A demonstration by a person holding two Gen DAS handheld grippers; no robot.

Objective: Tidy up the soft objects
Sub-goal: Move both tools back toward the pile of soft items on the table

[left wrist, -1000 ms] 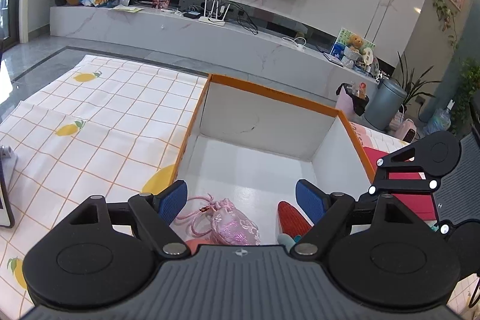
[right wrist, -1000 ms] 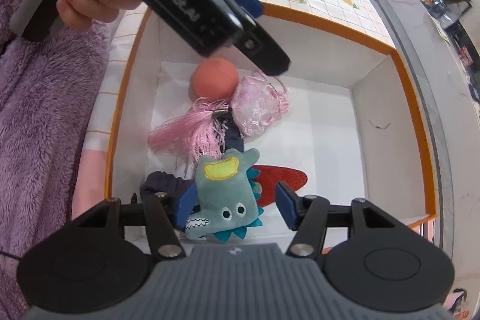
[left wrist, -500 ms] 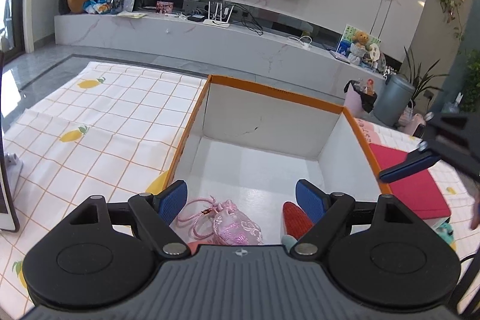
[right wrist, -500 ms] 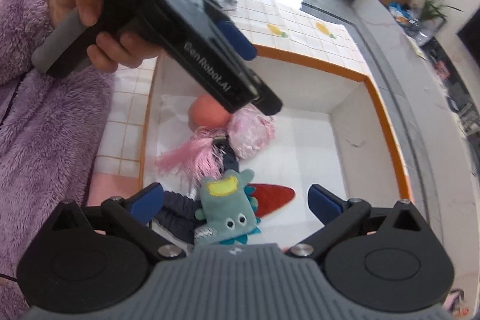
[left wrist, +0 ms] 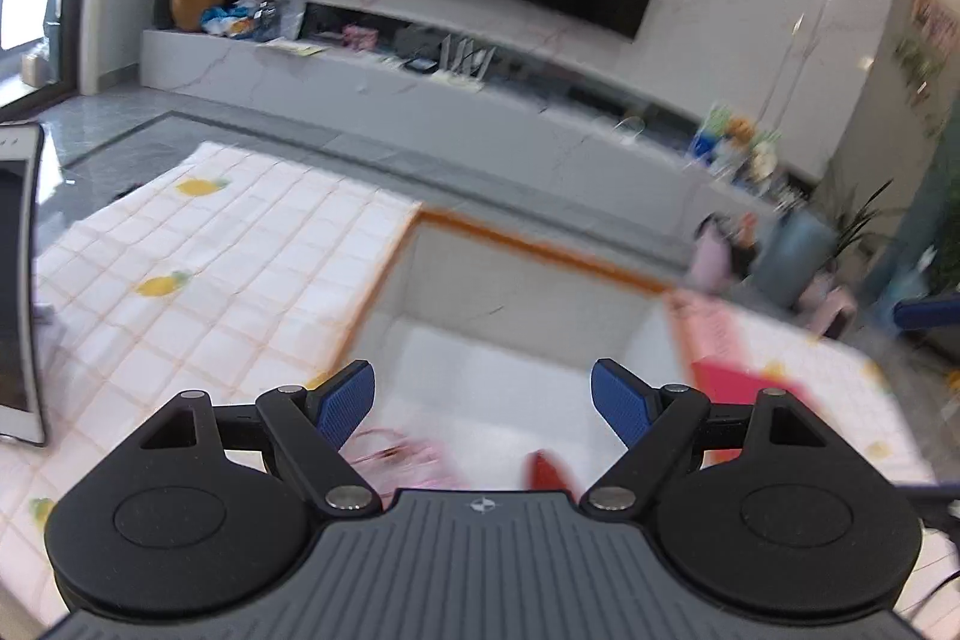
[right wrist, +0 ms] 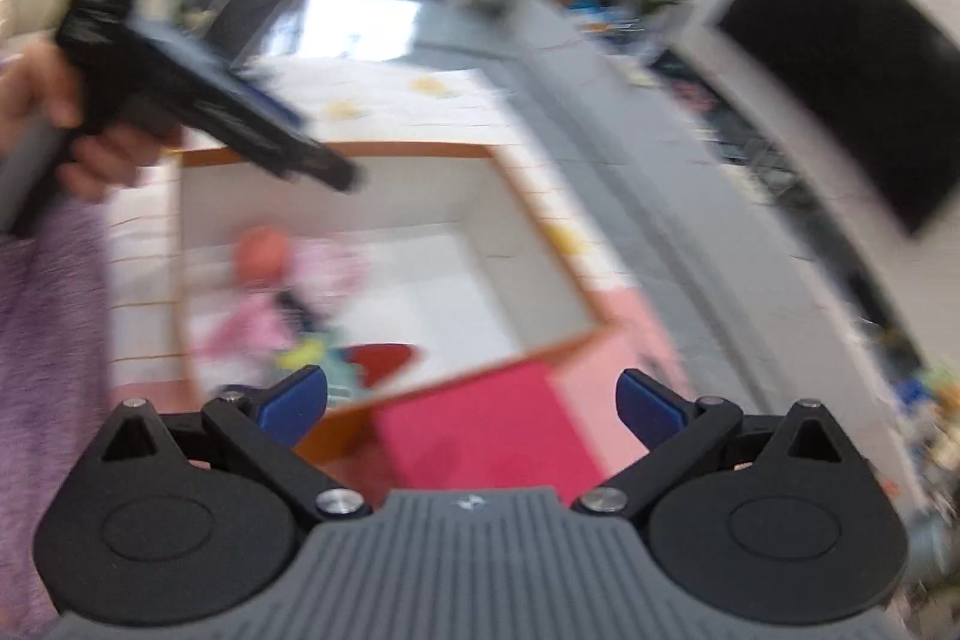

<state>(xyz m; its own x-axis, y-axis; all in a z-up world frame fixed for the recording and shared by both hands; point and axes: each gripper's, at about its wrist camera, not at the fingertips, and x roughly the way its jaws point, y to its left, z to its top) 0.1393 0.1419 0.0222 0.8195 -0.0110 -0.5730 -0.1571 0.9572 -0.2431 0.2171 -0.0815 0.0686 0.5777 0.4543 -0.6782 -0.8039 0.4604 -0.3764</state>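
An orange-rimmed white box [left wrist: 540, 244] [right wrist: 336, 151] holds soft items: a pink pouch [left wrist: 414, 451] [right wrist: 327, 262], a peach ball [right wrist: 261, 250], a pink tassel [right wrist: 252, 328], a teal plush [right wrist: 312, 355] and a red piece [left wrist: 543, 469] [right wrist: 384, 358]. My left gripper [left wrist: 483, 403] is open and empty above the box's near side; it also shows in the right wrist view [right wrist: 324, 169]. My right gripper [right wrist: 471, 403] is open and empty, above the box's edge and a pink-red pad [right wrist: 492, 430]. Both views are blurred.
The box sits on a lemon-print checked cloth [left wrist: 198, 268]. A phone [left wrist: 18, 280] stands at the left. A purple-sleeved arm [right wrist: 48, 316] holds the left gripper. A TV cabinet [left wrist: 420, 94] and a bin [left wrist: 798, 244] stand beyond.
My right gripper opened, let the teal plush drop in the box, then pulled back and swung right. My left gripper lifted and tilted up a little.
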